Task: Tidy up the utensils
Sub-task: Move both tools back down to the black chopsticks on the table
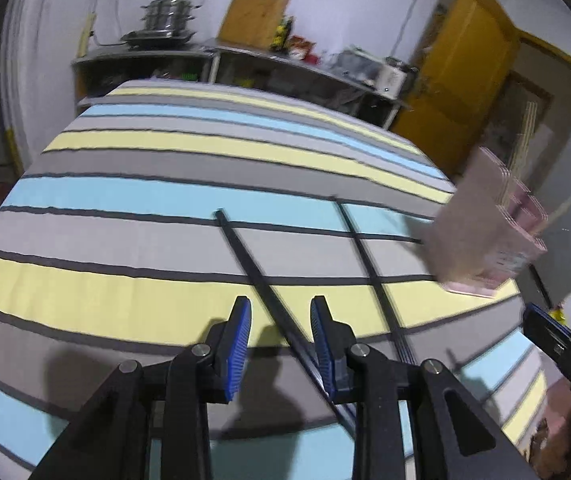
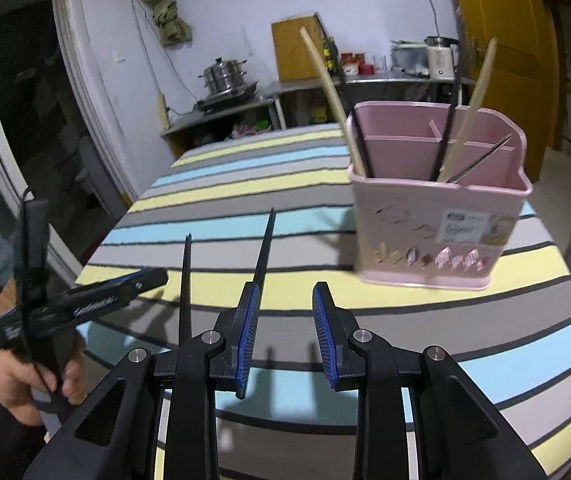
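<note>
Two black chopsticks lie on the striped tablecloth. In the left wrist view one chopstick [image 1: 261, 284] runs between my open left gripper's [image 1: 281, 312] fingers, close to the right pad; the other chopstick [image 1: 369, 268] lies to its right. In the right wrist view one chopstick [image 2: 263, 248] passes by the left pad of my open right gripper [image 2: 285, 292]; the other chopstick [image 2: 185, 280] lies further left. A pink utensil holder [image 2: 437, 224] with several chopsticks standing in it stands at the right; it also shows blurred in the left wrist view [image 1: 485, 232].
The striped tablecloth [image 2: 245, 168] covers the table. The left gripper [image 2: 97, 300] and the hand holding it show at the left of the right wrist view. Steel shelves [image 1: 245, 64] with pots stand behind the table; a yellow door [image 1: 465, 72] is at the right.
</note>
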### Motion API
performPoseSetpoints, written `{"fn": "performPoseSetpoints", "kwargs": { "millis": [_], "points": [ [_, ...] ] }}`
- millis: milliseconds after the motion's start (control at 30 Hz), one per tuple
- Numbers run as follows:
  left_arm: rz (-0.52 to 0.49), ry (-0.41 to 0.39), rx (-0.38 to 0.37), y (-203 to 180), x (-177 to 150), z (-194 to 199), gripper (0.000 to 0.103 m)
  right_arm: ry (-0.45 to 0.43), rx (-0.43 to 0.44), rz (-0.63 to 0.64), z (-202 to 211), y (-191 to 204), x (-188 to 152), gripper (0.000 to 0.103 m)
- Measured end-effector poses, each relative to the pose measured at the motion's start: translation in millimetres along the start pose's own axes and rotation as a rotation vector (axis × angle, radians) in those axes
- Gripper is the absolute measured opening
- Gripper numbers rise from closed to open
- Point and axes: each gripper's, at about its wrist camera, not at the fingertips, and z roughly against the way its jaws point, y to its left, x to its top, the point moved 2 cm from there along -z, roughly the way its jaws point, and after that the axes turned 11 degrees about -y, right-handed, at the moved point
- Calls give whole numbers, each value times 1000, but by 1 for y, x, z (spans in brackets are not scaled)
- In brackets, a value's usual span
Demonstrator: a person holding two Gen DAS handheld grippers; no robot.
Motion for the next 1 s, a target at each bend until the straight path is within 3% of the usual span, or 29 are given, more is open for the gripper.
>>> {"fn": "performPoseSetpoints", "kwargs": {
  "millis": [133, 300, 367, 500, 800, 867, 1000],
  "points": [
    [10, 41, 50, 11, -2, -25, 30, 19, 9, 2, -10, 0, -5, 29],
    [-78, 13, 100, 1, 3, -36, 31, 32, 10, -6, -19, -2, -6, 29],
    [-86, 14, 104, 0, 4, -38, 31, 35, 11, -9, -20, -3, -8, 29],
    [-82, 10, 121, 5, 3, -34, 21, 38, 15, -13, -22, -5, -8, 29],
    [-53, -5, 118, 11, 1, -28, 20, 42, 22, -22, -21, -9, -12, 29],
    [-57, 2, 84, 8, 2, -32, 20, 41, 22, -29, -21, -11, -12, 29],
    [-115, 38, -102, -21, 3, -43, 19, 46, 21, -33, -22, -12, -14, 29]
  ]
}}
